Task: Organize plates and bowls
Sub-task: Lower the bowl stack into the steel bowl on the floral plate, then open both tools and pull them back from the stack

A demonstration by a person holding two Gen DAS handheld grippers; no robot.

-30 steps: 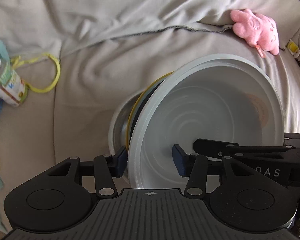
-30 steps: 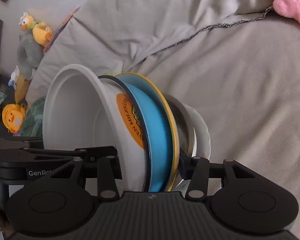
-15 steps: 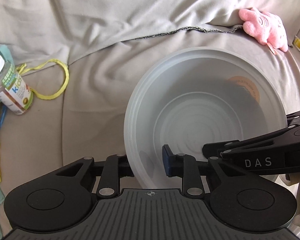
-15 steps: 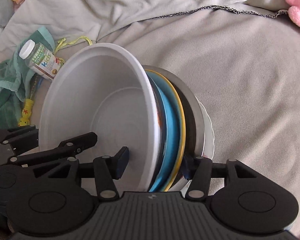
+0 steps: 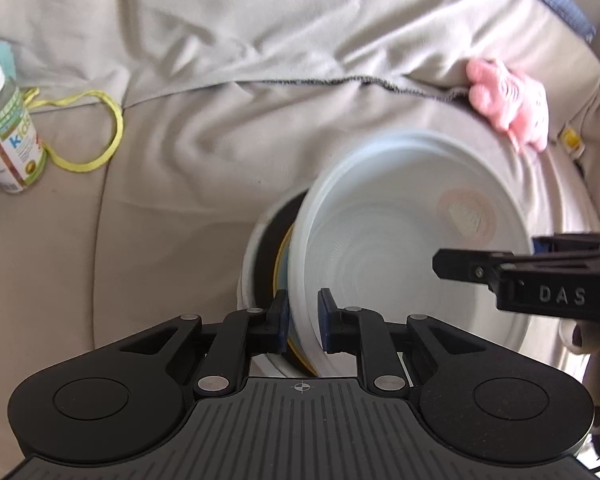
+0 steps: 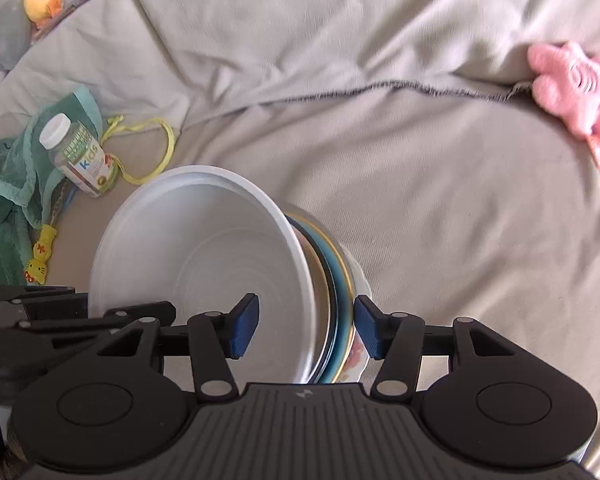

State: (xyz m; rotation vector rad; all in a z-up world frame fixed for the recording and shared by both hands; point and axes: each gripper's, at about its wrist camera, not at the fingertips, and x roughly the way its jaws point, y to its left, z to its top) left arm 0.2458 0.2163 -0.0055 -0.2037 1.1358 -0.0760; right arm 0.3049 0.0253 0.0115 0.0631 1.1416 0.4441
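Crockery stood on edge above a grey sofa cover (image 6: 380, 168), and we held it between two grippers. In the left wrist view, the left gripper (image 5: 303, 321) had just been closing, and its blue pads pinched the rim of the white bowl (image 5: 412, 264), one pad inside the bowl and one behind its wall. Behind that wall we saw the edges of a yellow-rimmed plate (image 5: 281, 264) and a dark plate (image 5: 265, 252).

In the right wrist view, the right gripper (image 6: 306, 330) straddled the whole stack: its left pad stood inside the bowl (image 6: 196, 268), clear of the wall as far as we could judge, and its right pad lay against the outermost white plate (image 6: 358, 280). Between the two pads we counted the bowl's wall, a metal dish (image 6: 320, 304) and a blue plate with a yellow rim (image 6: 338, 292). We could not tell whether the pads pressed on the stack.

The bowl's mouth faced the left gripper's side. On the cover, well apart from the stack, lay a vitamin bottle (image 6: 78, 156), a yellow cord (image 6: 156, 152), a green towel (image 6: 4, 200) and a pink soft toy (image 6: 580, 92).
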